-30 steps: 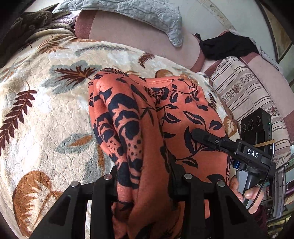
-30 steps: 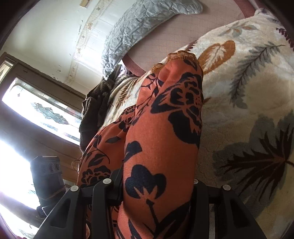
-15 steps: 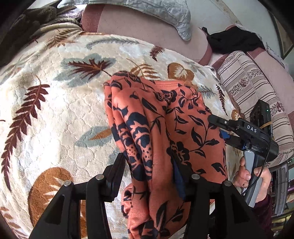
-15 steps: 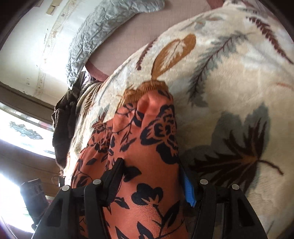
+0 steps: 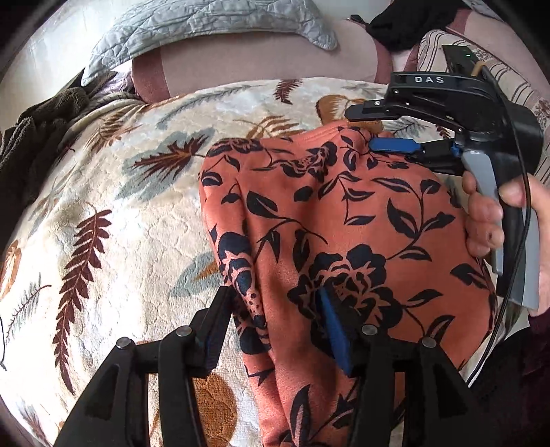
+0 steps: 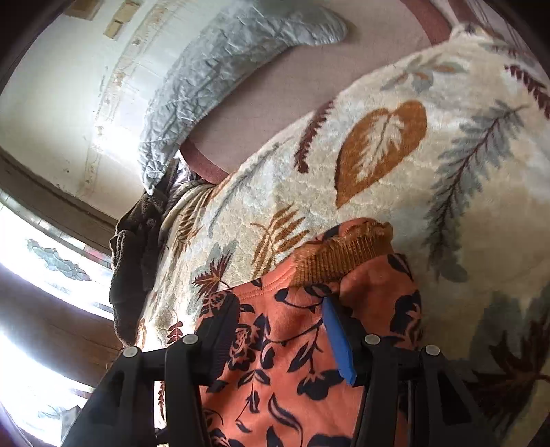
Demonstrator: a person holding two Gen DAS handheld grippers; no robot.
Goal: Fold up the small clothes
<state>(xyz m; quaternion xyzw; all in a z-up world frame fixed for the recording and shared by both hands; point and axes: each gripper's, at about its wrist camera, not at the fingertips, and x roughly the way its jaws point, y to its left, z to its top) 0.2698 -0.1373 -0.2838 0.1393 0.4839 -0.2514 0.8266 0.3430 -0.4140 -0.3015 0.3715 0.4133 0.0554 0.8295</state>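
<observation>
While a grey quilted pillow (image 5: 213, 24) and dark towel (image 5: 37, 127) crowd the bed's far edge, the orange floral garment (image 5: 343, 223) lies on the leaf-print blanket (image 5: 120, 206), long axis running away toward its ribbed cuff (image 6: 340, 254). Left hand-held gripper (image 5: 271, 319) jaws are opening, right hand-held gripper (image 6: 278, 326) jaws closing, cloth between both.

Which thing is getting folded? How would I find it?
Look at the big cream blanket with leaf pictures, spread over the bed. On it lies an orange garment with dark blue flowers and a ribbed mustard cuff; nothing else there is orange.
</observation>
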